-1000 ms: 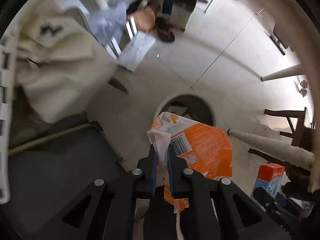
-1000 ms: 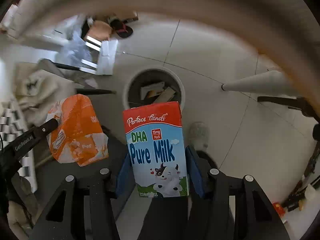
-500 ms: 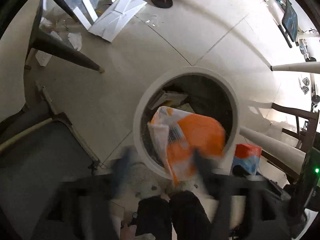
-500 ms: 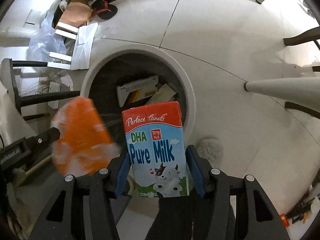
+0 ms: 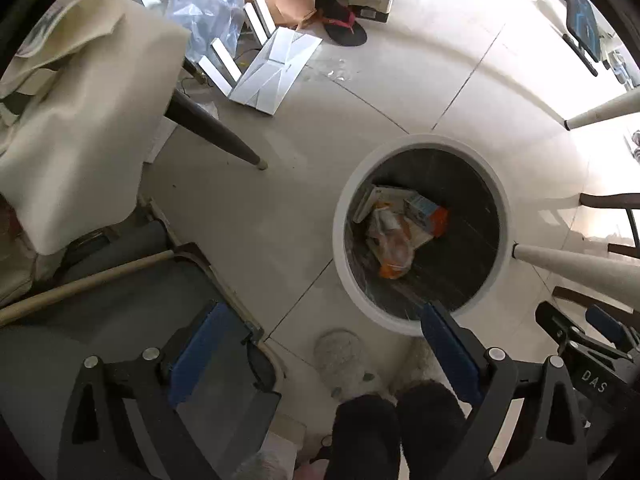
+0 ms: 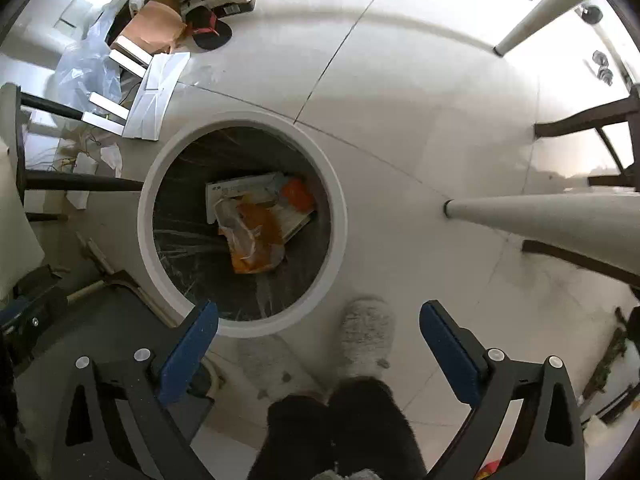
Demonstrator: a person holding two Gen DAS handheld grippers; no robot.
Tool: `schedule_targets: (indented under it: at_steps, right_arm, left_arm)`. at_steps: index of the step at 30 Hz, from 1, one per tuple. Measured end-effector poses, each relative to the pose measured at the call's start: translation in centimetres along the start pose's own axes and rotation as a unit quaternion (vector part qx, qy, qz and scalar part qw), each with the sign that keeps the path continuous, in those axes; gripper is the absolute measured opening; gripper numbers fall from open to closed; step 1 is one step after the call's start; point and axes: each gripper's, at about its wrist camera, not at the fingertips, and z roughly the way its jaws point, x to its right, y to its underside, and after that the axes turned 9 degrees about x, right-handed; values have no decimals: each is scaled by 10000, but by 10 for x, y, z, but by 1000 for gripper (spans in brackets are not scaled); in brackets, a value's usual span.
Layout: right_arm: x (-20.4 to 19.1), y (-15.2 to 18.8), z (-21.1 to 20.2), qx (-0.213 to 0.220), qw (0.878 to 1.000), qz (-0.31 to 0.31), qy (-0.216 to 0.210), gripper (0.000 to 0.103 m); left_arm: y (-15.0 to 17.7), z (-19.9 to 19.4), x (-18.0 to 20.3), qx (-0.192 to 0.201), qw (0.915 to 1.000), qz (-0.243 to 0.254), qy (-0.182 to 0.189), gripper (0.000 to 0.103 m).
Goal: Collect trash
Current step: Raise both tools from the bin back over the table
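Both tools point down at the floor with nothing between their blue pads. The left tool [image 5: 324, 344] has its jaws opening wide, and the right tool [image 6: 318, 330] likewise. Below them stands a round white-rimmed bin [image 6: 160, 168] on pale tiles. Inside it lie the orange wrapper [image 6: 254, 236] and the milk carton [image 5: 424, 208], touching, on top of a flat white box [image 6: 240, 190]. Near the bin's close edge is a grey slipper [image 6: 366, 336].

Milk carton [image 6: 294, 196] in bin [image 6: 340, 216] half buried under orange wrapper [image 6: 252, 236]; print unreadable.
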Motion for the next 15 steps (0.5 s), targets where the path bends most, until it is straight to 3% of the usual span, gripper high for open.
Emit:
schedule_targets:
  at_steps: [8,15]
  right_arm:
    - [-1,8,-60,147,9999,-60,26,102]
    - [7,22,-146,197,9998,-6,-2,102]
  left_arm:
    - [9,-65,0,167,9998,-45,28,100]
    - [18,-147,-1,238,9997,-2,70,100]
